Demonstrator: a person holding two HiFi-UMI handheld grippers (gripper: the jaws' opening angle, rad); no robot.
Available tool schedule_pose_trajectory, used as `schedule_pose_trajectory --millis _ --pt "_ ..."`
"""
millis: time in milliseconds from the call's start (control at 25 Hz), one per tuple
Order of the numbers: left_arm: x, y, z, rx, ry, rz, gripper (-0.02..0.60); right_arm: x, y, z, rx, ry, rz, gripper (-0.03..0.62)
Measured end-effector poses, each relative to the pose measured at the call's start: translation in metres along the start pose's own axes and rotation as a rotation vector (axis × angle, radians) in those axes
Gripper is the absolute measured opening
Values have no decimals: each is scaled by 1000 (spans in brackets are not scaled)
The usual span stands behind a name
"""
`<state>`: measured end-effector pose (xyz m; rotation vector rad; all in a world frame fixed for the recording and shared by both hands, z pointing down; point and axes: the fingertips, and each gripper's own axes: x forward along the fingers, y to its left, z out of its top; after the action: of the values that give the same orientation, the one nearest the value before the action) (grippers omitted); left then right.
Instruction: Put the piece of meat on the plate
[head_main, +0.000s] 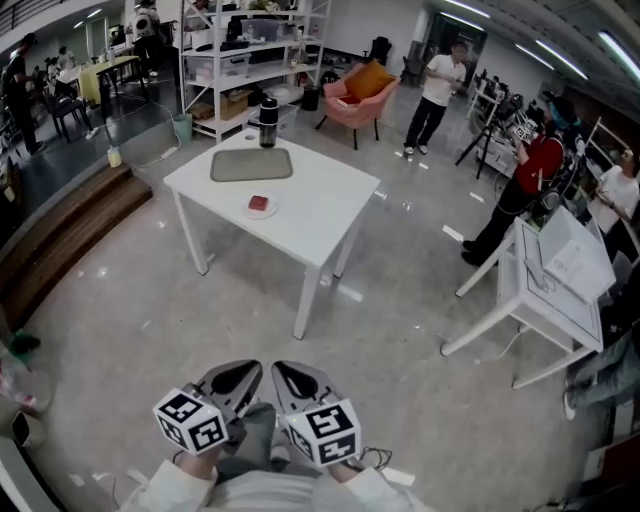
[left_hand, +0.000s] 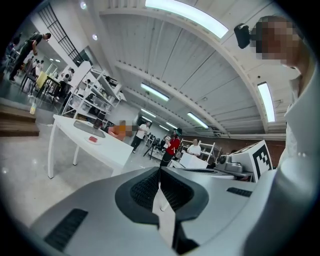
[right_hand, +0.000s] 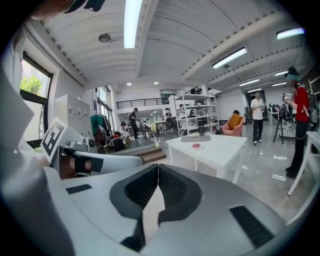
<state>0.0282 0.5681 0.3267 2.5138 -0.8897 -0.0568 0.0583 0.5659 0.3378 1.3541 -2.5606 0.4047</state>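
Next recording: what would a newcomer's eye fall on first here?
A white table stands mid-floor, a red piece of meat on a small plate near its middle, a grey tray behind it. At the bottom of the head view, the left gripper and right gripper sit side by side, jaws shut, empty, far from the table.

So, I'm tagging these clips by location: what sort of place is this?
Probably a big open-plan lab or workshop hall: metal shelving racks stacked with boxes, a white work table on a polished floor, and a pink armchair by the aisle.
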Motion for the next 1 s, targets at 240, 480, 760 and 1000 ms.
schedule_pose_trajectory --millis 240,480,760,1000 --pt "23 40 11 4 17 -1 15 39 -26 11 15 -16 -28 15" --pt "50 97 45 7 44 -19 15 105 -54 35 24 -11 -48 15" --pt "83 158 96 15 59 -55 15 169 -79 84 19 -39 -88 15" --pt "107 201 123 34 77 -104 15 219 -100 103 43 -48 -131 15"
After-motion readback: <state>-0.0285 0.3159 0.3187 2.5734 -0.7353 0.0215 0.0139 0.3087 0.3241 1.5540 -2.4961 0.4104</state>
